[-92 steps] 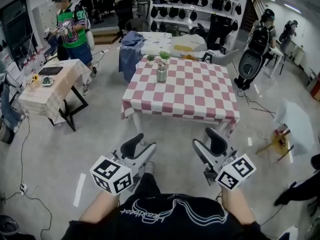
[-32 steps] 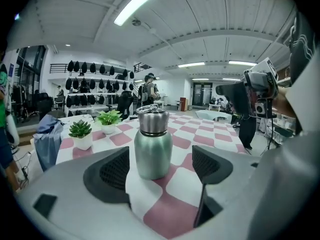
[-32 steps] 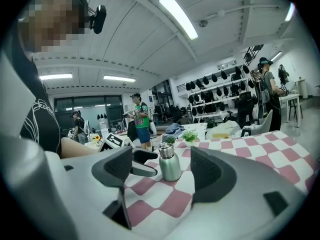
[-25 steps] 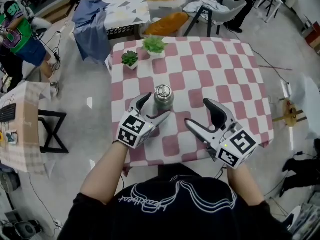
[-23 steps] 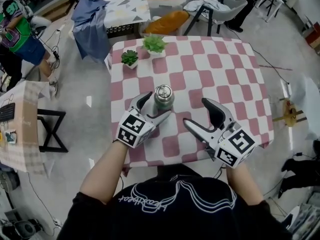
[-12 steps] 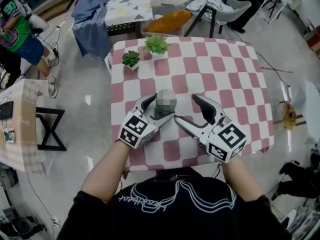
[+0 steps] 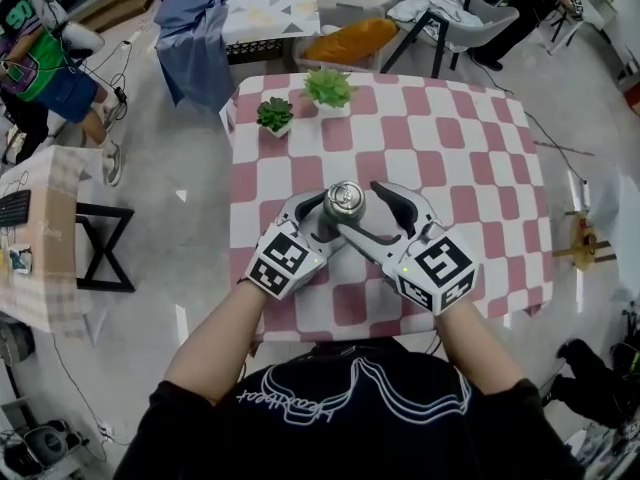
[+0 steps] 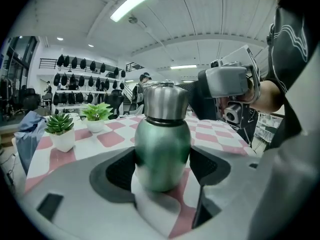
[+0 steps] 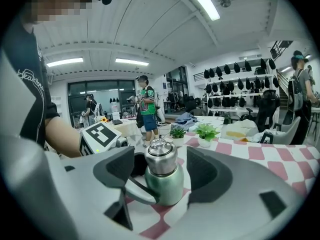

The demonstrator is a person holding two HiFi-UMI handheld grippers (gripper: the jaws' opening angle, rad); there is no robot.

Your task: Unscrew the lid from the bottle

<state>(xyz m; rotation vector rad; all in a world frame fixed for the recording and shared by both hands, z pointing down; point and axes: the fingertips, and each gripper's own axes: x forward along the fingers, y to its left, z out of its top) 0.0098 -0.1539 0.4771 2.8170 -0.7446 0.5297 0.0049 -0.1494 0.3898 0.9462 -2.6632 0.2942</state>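
A green bottle [image 7: 345, 200] with a steel lid [image 8: 165, 101] stands upright on the pink-and-white checked table [image 7: 470, 168]. My left gripper [image 7: 325, 218] reaches in from the near left. Its jaws are closing, and in the left gripper view the pads lie against both sides of the green body [image 8: 162, 149] with no gap showing. From the near right comes my right gripper [image 7: 362, 211], higher up at lid level. Its jaws are closing too, with the lid [image 9: 160, 161] between them and a gap left on each side.
Two small potted plants [image 7: 275, 115] [image 7: 328, 88] stand at the table's far left corner. Beyond it is another table with a blue cloth [image 7: 195, 28] and a chair. A person [image 7: 45, 58] and a small table [image 7: 40, 228] are at the left.
My right gripper has swung left from the open tabletop to straddle the lid. My left gripper has stayed around the bottle and its jaws have narrowed onto the body.
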